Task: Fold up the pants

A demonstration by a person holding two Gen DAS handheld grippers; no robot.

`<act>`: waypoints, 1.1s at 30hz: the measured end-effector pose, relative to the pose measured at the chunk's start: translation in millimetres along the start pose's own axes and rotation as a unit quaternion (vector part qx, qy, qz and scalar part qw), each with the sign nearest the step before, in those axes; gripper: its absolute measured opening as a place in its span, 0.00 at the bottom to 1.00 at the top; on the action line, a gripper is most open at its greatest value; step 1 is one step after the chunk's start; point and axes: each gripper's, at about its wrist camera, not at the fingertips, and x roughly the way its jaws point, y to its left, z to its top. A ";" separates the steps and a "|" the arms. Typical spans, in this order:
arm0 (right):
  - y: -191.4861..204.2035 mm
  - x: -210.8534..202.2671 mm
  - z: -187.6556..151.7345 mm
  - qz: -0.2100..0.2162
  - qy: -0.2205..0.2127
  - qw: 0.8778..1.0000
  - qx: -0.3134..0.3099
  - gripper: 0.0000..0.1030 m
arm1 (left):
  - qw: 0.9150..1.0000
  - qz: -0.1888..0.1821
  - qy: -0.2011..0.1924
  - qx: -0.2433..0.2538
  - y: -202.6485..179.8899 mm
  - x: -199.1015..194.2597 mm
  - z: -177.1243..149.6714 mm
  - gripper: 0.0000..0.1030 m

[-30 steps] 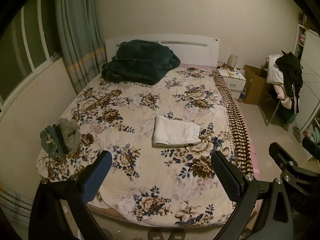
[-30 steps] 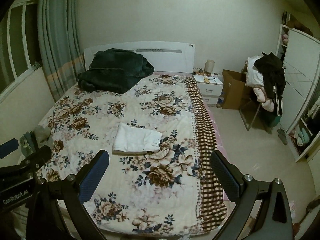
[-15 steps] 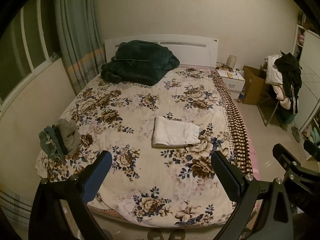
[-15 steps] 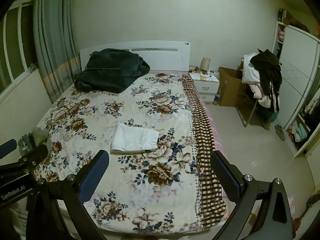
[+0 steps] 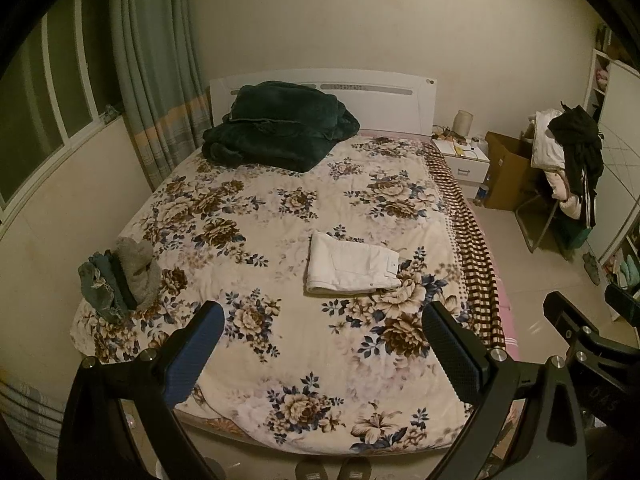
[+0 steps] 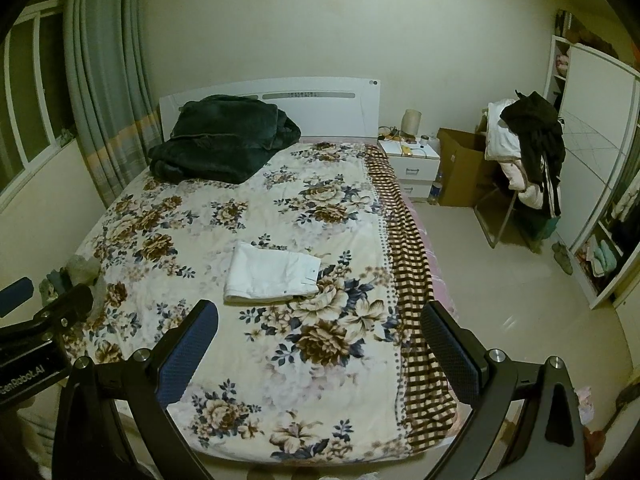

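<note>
Both claws held above the near end of the bed [image 5: 320, 392], well back from the task item. Left claw [image 5: 322, 340]: jaws spread wide, nothing between them. Right claw [image 6: 320, 340]: same, jaws wide apart and empty.

White pants [image 5: 352, 266] lie folded into a compact rectangle on the floral quilt [image 5: 260, 216], about mid-bed, slightly right of centre. Fold edge faces left; waistband end faces right, with a small tag visible. In the right wrist view the pants [image 6: 272, 278] sit just beyond the gap between the 2 fingers, clear of both.

Other items on the bed:
- dark green blanket [image 5: 280, 126], bundled at the far left against the white headboard [image 5: 380, 92]
- small heap of grey and blue clothes [image 5: 118, 278] at the near left edge
- brown checked cloth [image 6: 416, 280] running down the right side of the bed

Room: curtains [image 5: 156, 80] and window at left. White nightstand [image 5: 466, 160] at far right, cardboard box [image 5: 506, 170] just beside it. Chair piled with clothes [image 5: 568, 160] farther right.

The left claw's body shows at the left edge of the right wrist view; the right claw's body shows at the right edge of the left wrist view.
</note>
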 end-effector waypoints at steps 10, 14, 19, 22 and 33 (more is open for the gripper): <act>-0.1 -1.5 -1.2 0.002 -0.001 1.000 0.003 1.00 | 1.000 0.000 -0.001 0.001 0.7 0.1 0.2 0.98; -0.9 -1.8 1.1 0.004 0.000 1.000 0.002 1.00 | 1.000 0.000 -0.001 0.002 0.6 -0.6 -0.2 0.98; -0.9 -1.9 0.6 0.005 0.001 1.000 0.004 1.00 | 1.000 0.000 -0.001 0.000 -0.2 -0.6 -0.8 0.98; -0.9 -2.6 2.6 0.005 0.001 1.000 0.003 1.00 | 1.000 0.002 -0.001 0.000 -0.5 -0.7 -1.2 0.98; -1.3 -3.0 3.0 0.005 0.001 1.000 0.004 1.00 | 1.000 0.003 0.000 0.000 -0.8 -2.0 0.1 0.98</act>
